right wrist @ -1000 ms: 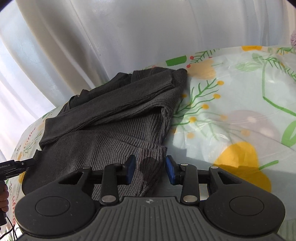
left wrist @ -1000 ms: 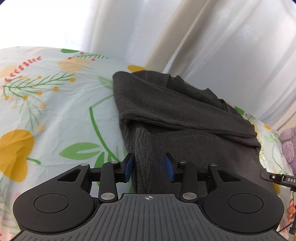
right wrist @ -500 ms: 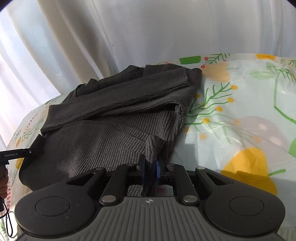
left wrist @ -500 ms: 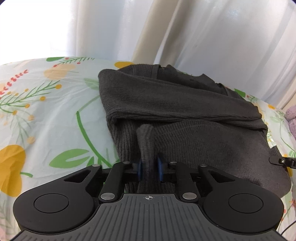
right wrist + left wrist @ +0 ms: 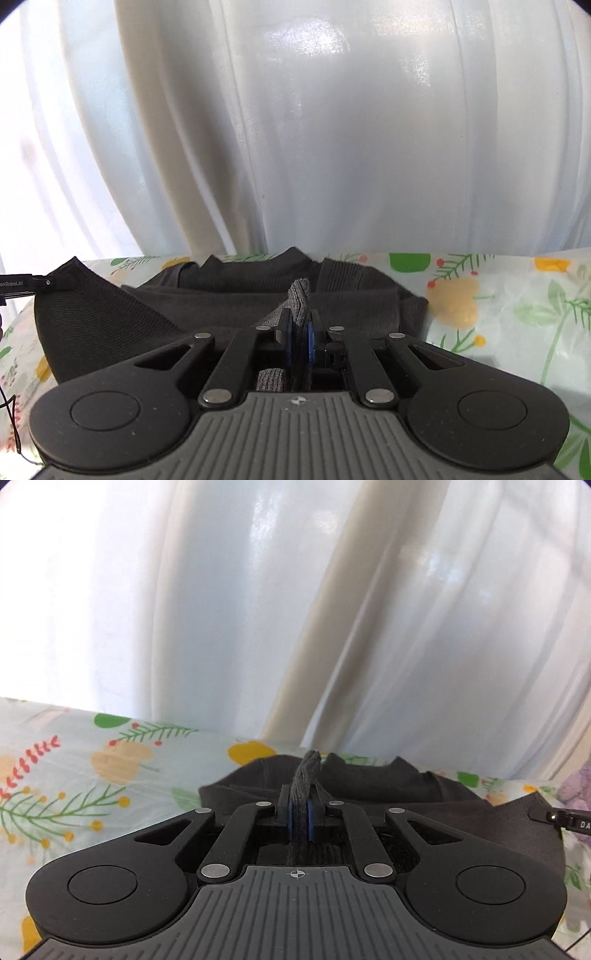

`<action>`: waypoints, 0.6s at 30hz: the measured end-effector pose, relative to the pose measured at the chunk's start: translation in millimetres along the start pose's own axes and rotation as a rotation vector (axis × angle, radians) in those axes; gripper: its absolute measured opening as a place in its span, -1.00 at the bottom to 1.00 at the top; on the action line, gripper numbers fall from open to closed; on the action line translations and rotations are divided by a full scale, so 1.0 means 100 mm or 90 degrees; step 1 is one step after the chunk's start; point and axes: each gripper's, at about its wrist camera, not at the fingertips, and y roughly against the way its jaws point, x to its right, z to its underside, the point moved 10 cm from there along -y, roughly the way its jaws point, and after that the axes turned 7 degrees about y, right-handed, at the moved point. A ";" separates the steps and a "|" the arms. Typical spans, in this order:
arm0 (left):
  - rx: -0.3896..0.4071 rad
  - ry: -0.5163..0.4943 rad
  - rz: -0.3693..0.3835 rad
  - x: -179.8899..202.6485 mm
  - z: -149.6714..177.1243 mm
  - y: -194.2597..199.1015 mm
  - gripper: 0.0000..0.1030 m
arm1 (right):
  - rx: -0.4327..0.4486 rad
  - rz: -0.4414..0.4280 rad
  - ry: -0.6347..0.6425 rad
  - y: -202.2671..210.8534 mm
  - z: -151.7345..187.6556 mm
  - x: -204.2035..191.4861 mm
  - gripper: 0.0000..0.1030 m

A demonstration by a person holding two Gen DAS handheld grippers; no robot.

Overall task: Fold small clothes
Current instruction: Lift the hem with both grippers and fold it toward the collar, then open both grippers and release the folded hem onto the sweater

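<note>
We have the dark ribbed sweater [image 5: 369, 786] pinched at its near hem with both tools. The left tongs [image 5: 301, 818] are clenched on a bunched fold of the knit, which sticks up between the blue pads toward twelve o'clock, and the right tongs [image 5: 300, 339] are clenched on a similar grey fold at the other corner. Both pairs of jaws have just been closing, and cloth sits between each. In each wrist view the other tool's tip shows at the frame edge, holding a raised corner of fabric: at three o'clock in the left view, at nine o'clock in the right.

We judge the fold to be partway. The sleeves look already laid across the body, since a band of knit crosses the sweater in the right view. The near hem hangs lifted off the flowered tablecloth [image 5: 498, 314], while the far half of the garment lies flat on the desk toward twelve o'clock. What seems left is to carry the hem over the far half, lay it down even, and let go.

Around us, white curtains [image 5: 258, 609] hang close behind the desk's far edge, from ten to two o'clock, and could be brushed if we reach long. A purple soft toy [image 5: 576, 786] sits at three o'clock in the left view, near the sweater's corner but apart from it. Nothing lies on the cloth in the fold's path.
</note>
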 end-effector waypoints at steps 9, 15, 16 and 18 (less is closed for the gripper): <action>-0.090 0.011 -0.023 -0.18 0.50 -0.54 -0.55 | -0.099 0.044 -0.029 -0.79 0.33 0.31 -0.80; -0.108 -0.004 -0.010 -0.14 0.58 -0.61 -0.83 | -0.102 0.013 -0.071 -0.84 0.43 0.32 -0.69; -0.104 -0.017 -0.013 -0.11 0.57 -0.61 -0.83 | -0.105 0.016 -0.059 -0.84 0.43 0.30 -0.70; -0.088 -0.041 -0.009 -0.02 0.49 -0.51 -0.84 | -0.110 0.031 -0.017 -0.84 0.41 0.25 -0.86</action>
